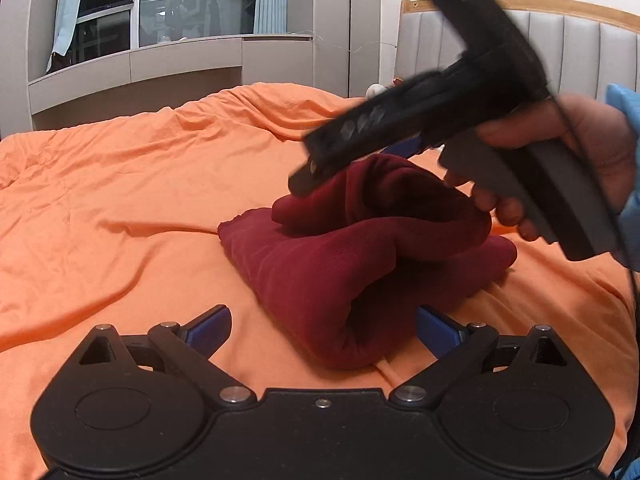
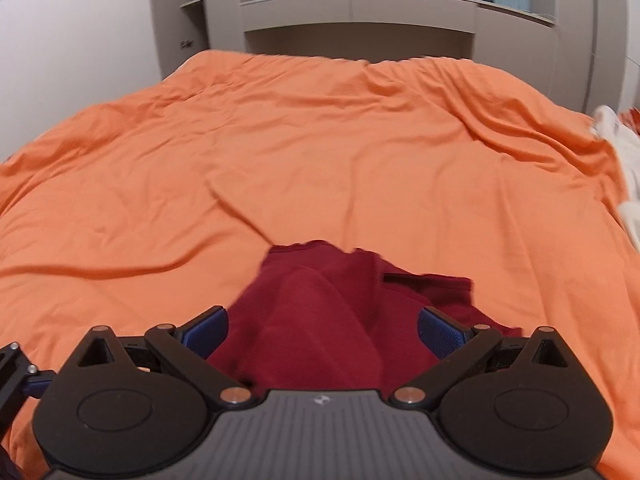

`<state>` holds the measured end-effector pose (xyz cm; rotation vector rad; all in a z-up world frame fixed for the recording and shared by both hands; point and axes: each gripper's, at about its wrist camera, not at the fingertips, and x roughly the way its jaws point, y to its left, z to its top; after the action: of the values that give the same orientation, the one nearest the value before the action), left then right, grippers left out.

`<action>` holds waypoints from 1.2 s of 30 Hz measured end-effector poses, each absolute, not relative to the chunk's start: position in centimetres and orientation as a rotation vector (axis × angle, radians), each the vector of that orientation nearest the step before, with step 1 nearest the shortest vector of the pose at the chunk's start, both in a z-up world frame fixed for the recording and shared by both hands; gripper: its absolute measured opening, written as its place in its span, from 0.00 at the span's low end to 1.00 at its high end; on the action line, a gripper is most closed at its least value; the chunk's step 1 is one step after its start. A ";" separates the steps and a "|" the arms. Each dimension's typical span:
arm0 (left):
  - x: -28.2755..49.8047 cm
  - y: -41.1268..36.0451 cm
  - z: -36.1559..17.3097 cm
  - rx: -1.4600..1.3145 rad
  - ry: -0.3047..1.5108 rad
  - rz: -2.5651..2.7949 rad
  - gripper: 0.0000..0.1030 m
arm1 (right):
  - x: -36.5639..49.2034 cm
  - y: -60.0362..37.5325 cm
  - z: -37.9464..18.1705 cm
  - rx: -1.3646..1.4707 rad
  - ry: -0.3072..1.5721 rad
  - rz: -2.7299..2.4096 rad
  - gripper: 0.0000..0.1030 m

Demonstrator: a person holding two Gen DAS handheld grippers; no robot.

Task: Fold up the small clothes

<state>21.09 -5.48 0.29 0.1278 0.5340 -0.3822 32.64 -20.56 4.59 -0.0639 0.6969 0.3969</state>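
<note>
**Fold nearly done, bundle still lumpy**

Left wrist view: we're hovering the left tongs (image 1: pixel 322 330) wide open, empty, beside the maroon garment (image 1: pixel 340 256) bunched on the orange bed (image 1: pixel 120 200).

Right wrist view: our right tongs (image 2: pixel 322 330) are gaping, gripping nothing, above it; flattening looks left.

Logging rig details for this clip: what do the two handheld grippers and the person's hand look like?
Both the left gripper and the right gripper are black, with round pivot housings, silver rivets and blue ribbed finger pads. The right gripper's top plate is grey and ridged. The bare hand has a light blue sleeve and grips a grey handle, a black cable trailing below.
</note>
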 end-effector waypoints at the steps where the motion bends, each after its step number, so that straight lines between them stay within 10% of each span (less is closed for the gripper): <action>1: 21.1 -5.5 0.3 0.131 0.533 -0.381 0.96 | 32.5 -21.4 4.5 -0.055 0.694 0.379 1.00; 31: 21.4 -7.3 0.7 0.186 0.359 -0.420 0.97 | 32.7 -37.0 -1.9 0.436 0.588 0.404 0.99; 36: 22.3 -8.9 1.6 0.290 0.328 -0.526 0.90 | 33.8 -37.0 -2.7 0.458 0.614 0.386 0.74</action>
<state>22.33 -8.91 1.55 0.2903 0.3279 -0.5260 33.79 -37.02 -2.75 0.4579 0.6136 0.3859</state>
